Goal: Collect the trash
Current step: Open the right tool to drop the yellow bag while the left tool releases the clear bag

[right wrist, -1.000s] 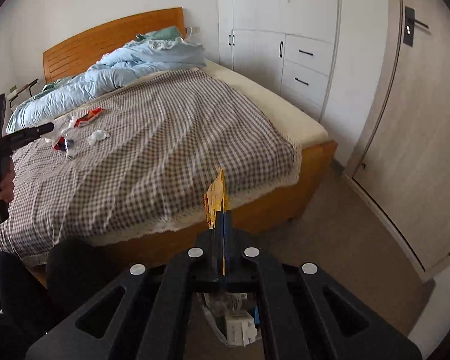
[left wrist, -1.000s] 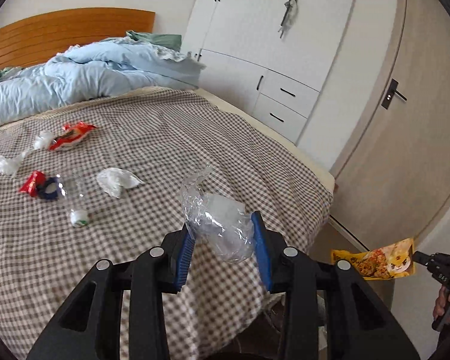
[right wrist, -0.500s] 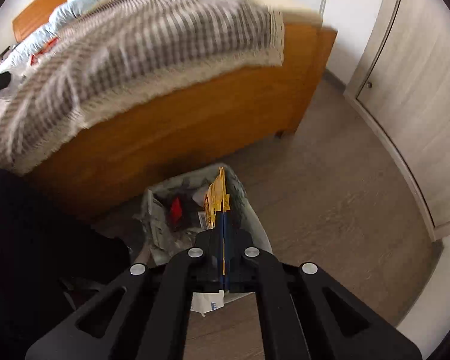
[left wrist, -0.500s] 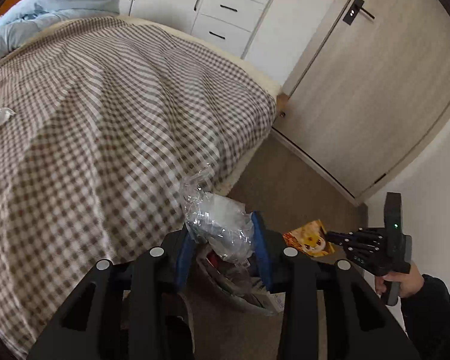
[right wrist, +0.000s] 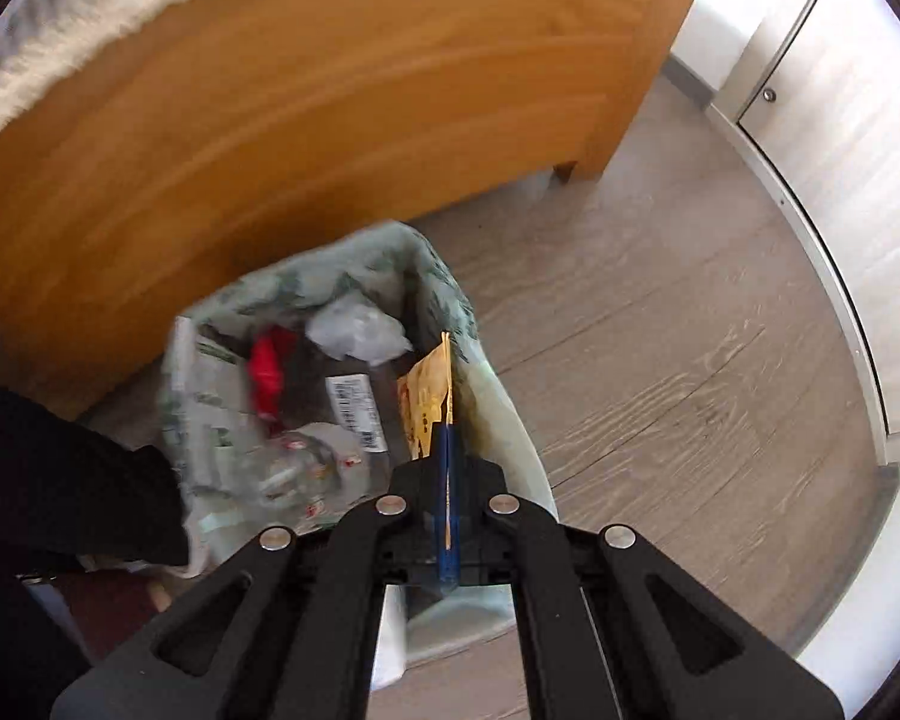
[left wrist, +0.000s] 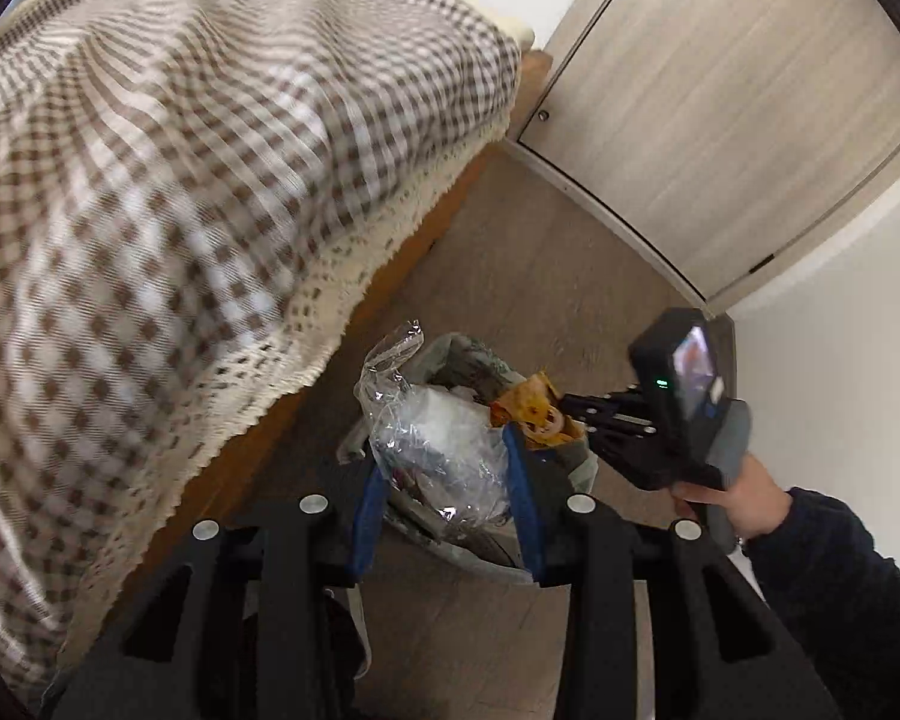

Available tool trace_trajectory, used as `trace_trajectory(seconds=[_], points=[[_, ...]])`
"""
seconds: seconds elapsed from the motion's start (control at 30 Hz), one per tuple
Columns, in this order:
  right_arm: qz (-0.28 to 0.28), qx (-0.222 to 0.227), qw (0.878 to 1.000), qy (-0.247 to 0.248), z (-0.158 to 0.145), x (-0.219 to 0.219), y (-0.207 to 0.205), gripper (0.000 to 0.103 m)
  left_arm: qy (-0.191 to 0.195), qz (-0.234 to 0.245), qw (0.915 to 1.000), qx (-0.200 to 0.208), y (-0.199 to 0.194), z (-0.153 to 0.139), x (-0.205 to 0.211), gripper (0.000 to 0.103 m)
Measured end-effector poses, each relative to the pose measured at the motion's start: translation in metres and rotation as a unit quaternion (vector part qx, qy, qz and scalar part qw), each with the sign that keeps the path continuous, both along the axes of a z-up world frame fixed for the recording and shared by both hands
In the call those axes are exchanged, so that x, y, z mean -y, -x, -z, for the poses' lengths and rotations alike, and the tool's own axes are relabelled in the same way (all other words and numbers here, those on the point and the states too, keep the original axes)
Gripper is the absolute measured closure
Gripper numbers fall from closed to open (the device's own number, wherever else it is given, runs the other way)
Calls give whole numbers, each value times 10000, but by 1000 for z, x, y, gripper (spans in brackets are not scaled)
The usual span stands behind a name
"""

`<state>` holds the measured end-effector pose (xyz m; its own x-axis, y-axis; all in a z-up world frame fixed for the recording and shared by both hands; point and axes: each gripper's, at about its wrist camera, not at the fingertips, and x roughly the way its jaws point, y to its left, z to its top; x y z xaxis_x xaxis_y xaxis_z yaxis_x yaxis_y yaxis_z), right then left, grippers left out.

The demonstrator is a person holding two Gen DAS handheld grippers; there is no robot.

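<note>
My left gripper [left wrist: 441, 450] is shut on a crumpled clear plastic wrapper [left wrist: 426, 420], pinched between the blue pads just above the trash bin [left wrist: 468, 348] on the floor. A yellow snack wrapper [right wrist: 429, 393] stands edge-on in my right gripper [right wrist: 447, 432], which is shut on it over the bin's right side. The bin has a pale green liner [right wrist: 444, 288]. It holds a red wrapper [right wrist: 267, 369], crumpled white paper [right wrist: 357, 330], a barcoded pack [right wrist: 354, 411] and a clear bottle [right wrist: 288, 471]. In the left wrist view the right gripper [left wrist: 570, 411] and the yellow wrapper [left wrist: 531, 405] hang beside the plastic.
The bin stands against the wooden bed frame [right wrist: 330, 90], under the checked bedspread's [left wrist: 180, 180] lace edge. Wood-look floor [right wrist: 660, 360] runs right to a pale door [left wrist: 720, 120]. A dark sleeve [right wrist: 60, 480] hangs left of the bin. A hand [left wrist: 732, 492] grips the right tool.
Both grippers have swung away from the bed and dropped toward the bin, tilting down. The plastic and the yellow wrapper stay held. The bin now fills the right view.
</note>
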<state>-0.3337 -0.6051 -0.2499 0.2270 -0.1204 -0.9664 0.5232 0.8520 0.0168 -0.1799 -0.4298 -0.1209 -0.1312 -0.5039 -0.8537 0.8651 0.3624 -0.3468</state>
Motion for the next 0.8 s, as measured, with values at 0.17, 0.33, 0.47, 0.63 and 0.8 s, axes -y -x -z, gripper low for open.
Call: trace_trajectory(seconds=[0.17, 0.33, 0.47, 0.63, 0.8], points=[[320, 47, 9992, -216, 20, 11, 6, 99, -259, 168, 9994, -157, 8, 23, 17, 68], [558, 536, 9968, -196, -9, 17, 27, 42, -624, 339, 9974, -102, 16, 44, 34, 68], [884, 856, 9921, -226, -38, 20, 49, 42, -980, 421, 9943, -34, 20, 63, 58, 68], [1150, 1276, 9846, -310, -66, 15, 73, 42, -1316, 707, 9883, -303, 34, 99, 82, 66], [1357, 1457, 9787, -495, -78, 5, 85, 42, -1485, 601, 9870, -148, 43, 128, 100, 32]])
